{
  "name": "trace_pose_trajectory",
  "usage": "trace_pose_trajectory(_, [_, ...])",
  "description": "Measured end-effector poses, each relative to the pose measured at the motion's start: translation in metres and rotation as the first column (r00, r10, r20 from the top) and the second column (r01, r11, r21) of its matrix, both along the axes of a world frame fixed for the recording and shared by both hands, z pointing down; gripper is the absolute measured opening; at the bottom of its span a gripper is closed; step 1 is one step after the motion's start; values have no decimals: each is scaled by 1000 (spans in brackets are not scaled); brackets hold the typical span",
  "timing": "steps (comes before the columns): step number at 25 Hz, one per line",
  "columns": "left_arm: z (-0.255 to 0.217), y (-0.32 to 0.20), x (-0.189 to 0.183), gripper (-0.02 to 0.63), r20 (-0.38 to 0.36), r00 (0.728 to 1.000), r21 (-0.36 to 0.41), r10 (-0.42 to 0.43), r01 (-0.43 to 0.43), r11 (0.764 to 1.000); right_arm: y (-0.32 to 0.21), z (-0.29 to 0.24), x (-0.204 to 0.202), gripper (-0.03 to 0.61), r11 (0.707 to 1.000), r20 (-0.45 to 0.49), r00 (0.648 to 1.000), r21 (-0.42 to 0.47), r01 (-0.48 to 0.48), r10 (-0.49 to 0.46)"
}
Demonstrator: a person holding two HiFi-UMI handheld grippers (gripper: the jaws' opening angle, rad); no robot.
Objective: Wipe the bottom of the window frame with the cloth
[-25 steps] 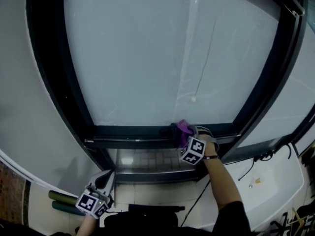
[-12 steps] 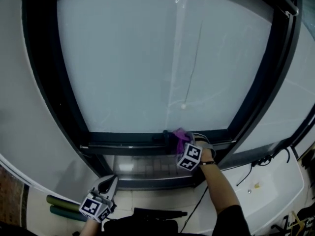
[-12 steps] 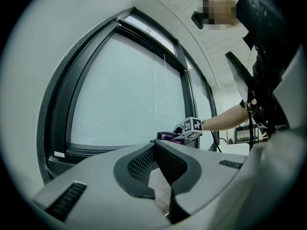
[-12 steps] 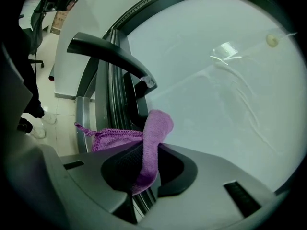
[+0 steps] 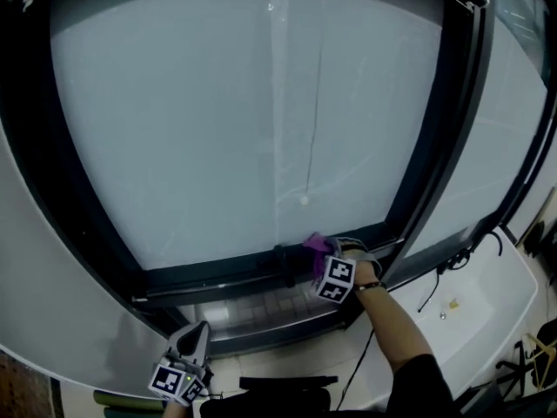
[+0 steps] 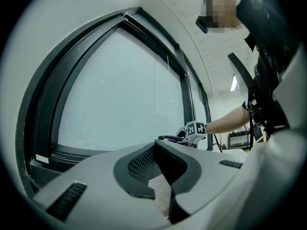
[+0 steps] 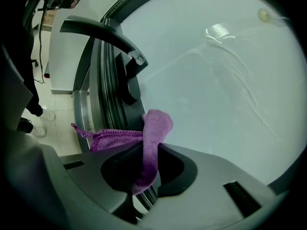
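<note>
A purple cloth [image 7: 154,133] is pinched between the jaws of my right gripper [image 7: 146,153], which is shut on it. The cloth [image 5: 318,244] presses against the bottom rail of the black window frame [image 5: 226,273], right of the middle, beside a black window handle [image 7: 103,30]. My right gripper [image 5: 331,264] rests on that rail. Low at the left, well under the sill, my left gripper [image 5: 193,338] hangs shut with nothing in it; its jaws [image 6: 154,150] meet at the tips. The frosted pane [image 5: 252,103] fills the frame.
A metal sill channel [image 5: 261,307] runs below the rail. The frame's right upright [image 5: 435,146] stands close beside the right gripper. A white ledge [image 5: 470,307] with a black cable [image 5: 448,264] lies at the right. A dark object [image 5: 287,381] sits on the floor below.
The head view has swung so the window sits higher and more to the left. The right gripper with the cloth has stayed at about the same spot on the bottom rail. The left gripper stays low.
</note>
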State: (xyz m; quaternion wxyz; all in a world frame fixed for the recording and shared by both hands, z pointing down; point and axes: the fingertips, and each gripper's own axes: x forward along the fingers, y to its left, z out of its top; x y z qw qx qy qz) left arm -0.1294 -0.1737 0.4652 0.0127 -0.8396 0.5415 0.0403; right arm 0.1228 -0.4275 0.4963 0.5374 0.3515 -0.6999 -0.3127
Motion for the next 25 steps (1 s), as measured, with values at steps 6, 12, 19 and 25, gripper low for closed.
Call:
trace_pose_trajectory(6, [0,-14,4,2,-25,999,-30,23,-24,999,-9,-2,21,69,999,-10,999,3,-42,42])
trace_pose_trajectory(12, [1,-25,9,2,-33,998,-26,54,-55,998,-20,-2,46,69,995,-5,995,11,-95,95])
trace_pose_trajectory(19, [-5,-38,18,2,-20,997,-10,81,-81,997,-31,0,77,69,987,-8,987,5,-160,160])
trace_pose_trajectory(25, [-4,-43,21,2,-15,997,-17,78,-78,997,-38,4,107,69,978,-17,978,0,-208,208])
